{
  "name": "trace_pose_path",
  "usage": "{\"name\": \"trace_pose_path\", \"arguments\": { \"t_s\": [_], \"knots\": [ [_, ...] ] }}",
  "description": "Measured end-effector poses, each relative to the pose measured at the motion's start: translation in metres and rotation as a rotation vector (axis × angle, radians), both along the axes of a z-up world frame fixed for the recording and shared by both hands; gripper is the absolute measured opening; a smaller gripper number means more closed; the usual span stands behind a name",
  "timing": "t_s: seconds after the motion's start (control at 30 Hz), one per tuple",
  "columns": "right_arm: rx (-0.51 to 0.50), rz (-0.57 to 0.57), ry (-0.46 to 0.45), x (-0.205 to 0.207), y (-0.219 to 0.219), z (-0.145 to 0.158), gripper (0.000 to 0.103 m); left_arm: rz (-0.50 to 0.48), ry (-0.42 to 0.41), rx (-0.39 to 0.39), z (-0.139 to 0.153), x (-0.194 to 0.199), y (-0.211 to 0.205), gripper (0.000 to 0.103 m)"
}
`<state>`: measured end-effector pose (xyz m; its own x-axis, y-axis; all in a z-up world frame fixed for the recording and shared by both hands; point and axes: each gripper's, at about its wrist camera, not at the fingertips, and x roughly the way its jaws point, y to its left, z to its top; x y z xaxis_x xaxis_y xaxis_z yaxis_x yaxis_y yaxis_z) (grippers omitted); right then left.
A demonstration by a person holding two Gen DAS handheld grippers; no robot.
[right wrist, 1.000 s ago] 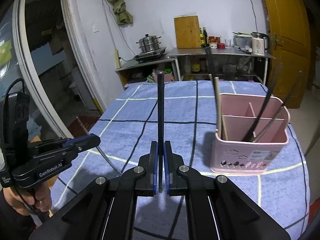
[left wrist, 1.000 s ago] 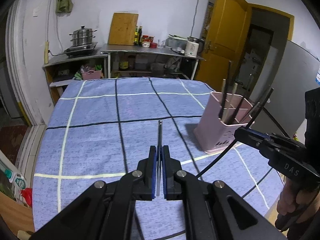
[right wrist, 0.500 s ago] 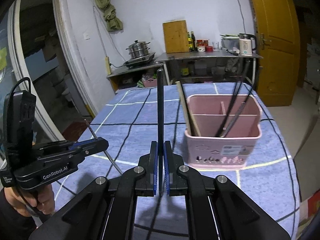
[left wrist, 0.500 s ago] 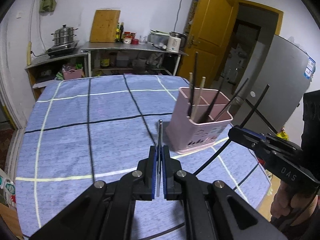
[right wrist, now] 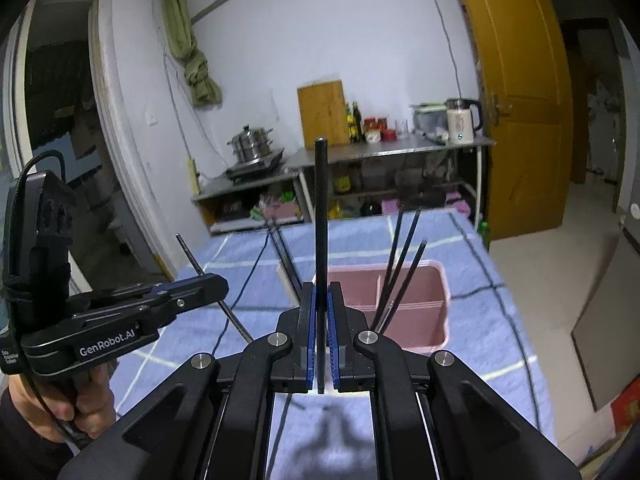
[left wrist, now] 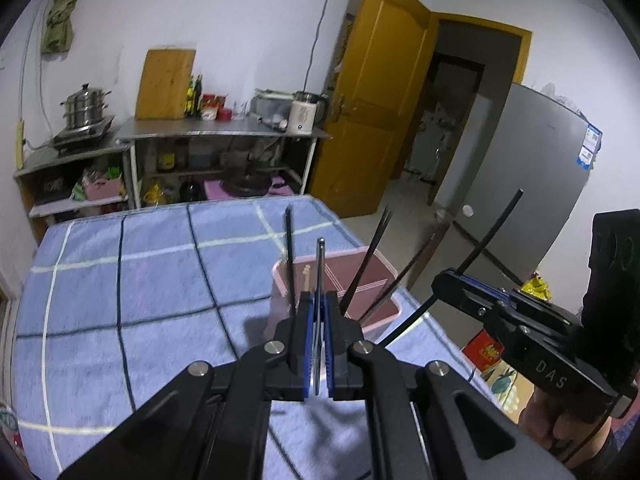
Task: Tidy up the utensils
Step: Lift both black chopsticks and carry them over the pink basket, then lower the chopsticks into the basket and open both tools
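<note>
In the left wrist view my left gripper (left wrist: 318, 300) is shut on a thin silver utensil (left wrist: 319, 264) that stands up between the blue pads. Right behind it is the pink utensil holder (left wrist: 376, 280) on the blue checked tablecloth (left wrist: 120, 280), with several black chopsticks (left wrist: 370, 256) leaning in it. My right gripper (right wrist: 321, 292) is shut on a black stick (right wrist: 321, 208), upright in front of the same holder (right wrist: 436, 300). Each view also shows the other gripper: the right gripper (left wrist: 444, 282) at the right, the left gripper (right wrist: 218, 282) at the left.
The holder stands near the table's right edge, with floor beyond it. Behind the table is a steel counter (left wrist: 224, 134) with a steamer pot (left wrist: 84, 106), a cutting board (left wrist: 166, 84) and a kettle (left wrist: 304, 114). A yellow door (left wrist: 384, 92) and a grey fridge (left wrist: 532, 184) are at the right.
Both grippers have risen and swung toward the pink holder, still shut on their utensils. The holder, earlier off to the right, now sits directly behind both sets of fingertips.
</note>
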<state>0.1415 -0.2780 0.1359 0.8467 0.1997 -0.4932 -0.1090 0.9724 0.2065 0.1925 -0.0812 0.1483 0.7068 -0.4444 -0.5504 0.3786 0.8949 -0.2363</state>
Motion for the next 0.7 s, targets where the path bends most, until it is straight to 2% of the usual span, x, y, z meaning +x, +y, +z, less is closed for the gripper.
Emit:
{"name": "trace_pose_path", "arguments": {
  "t_s": [0.27,0.7],
  "knots": [
    [-0.009,-0.028,-0.065,0.015,-0.012,0.025,0.005,0.003,-0.037,-0.016,0.020,0.026,-0.012,0.005],
    [-0.023,-0.043,-0.024,0.047,-0.014,-0.006,0.005,-0.018,-0.001,0.047,-0.011,0.063,-0.040,0.005]
  ]
}}
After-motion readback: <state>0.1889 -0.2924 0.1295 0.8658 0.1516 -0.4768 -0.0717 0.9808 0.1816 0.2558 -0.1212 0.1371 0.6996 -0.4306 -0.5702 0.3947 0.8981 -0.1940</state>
